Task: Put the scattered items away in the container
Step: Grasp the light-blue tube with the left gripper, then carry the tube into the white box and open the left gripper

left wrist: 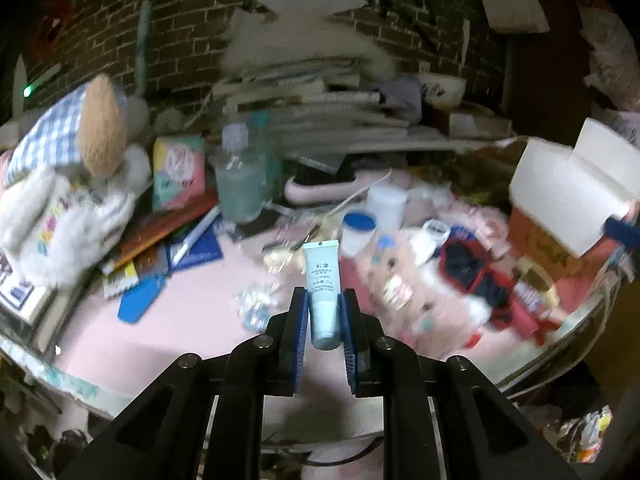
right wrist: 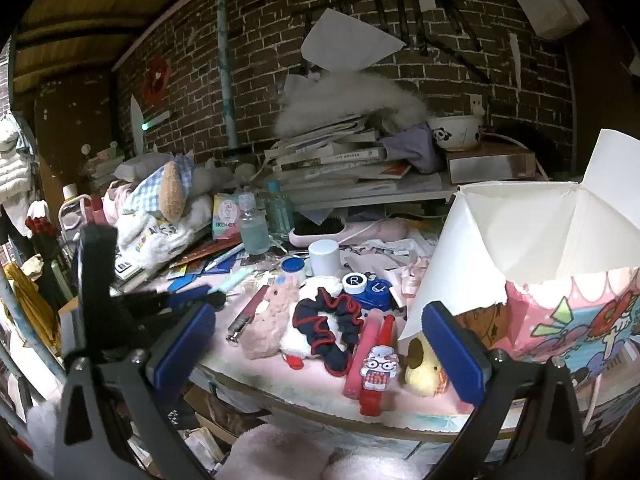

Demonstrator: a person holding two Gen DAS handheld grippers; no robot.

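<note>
Left gripper (left wrist: 324,312) pinching a pale blue tube (left wrist: 322,280), cap end toward the camera, crimped end pointing out over the table (left wrist: 168,344). Tube is off the surface, held above the pink tabletop near its front edge. Left view is motion-blurred, so small items there are hard to read.

Right gripper (right wrist: 318,334) spread wide, nothing between the pads (right wrist: 182,342). It sits at the table's near edge. Just ahead of it: red clip (right wrist: 376,376) with a cartoon cat charm, yellow plush (right wrist: 424,368) beside the right pad, navy scrunchie (right wrist: 328,328) with red trim, pink plush (right wrist: 268,320) to its left. Scrunchie touches the clip and lies against the white plush under it.

Box (right wrist: 532,264) stands at the right of the table, flaps up, open top; cartoon print on its lower side. In the left view the box (left wrist: 568,196) is far right, well apart from the tube.

Mid-table: lens case (right wrist: 366,286) marked R and L, white cylinder (right wrist: 324,258), blue-lid jar (right wrist: 294,270). Further back: clear bottle (right wrist: 253,226) of bluish liquid, hairbrush (right wrist: 320,230), checked plush dog (right wrist: 168,192) at left. Rear: book stack (right wrist: 340,164) with white fluff on top, bowl (right wrist: 456,132), brick wall (right wrist: 264,40).
</note>
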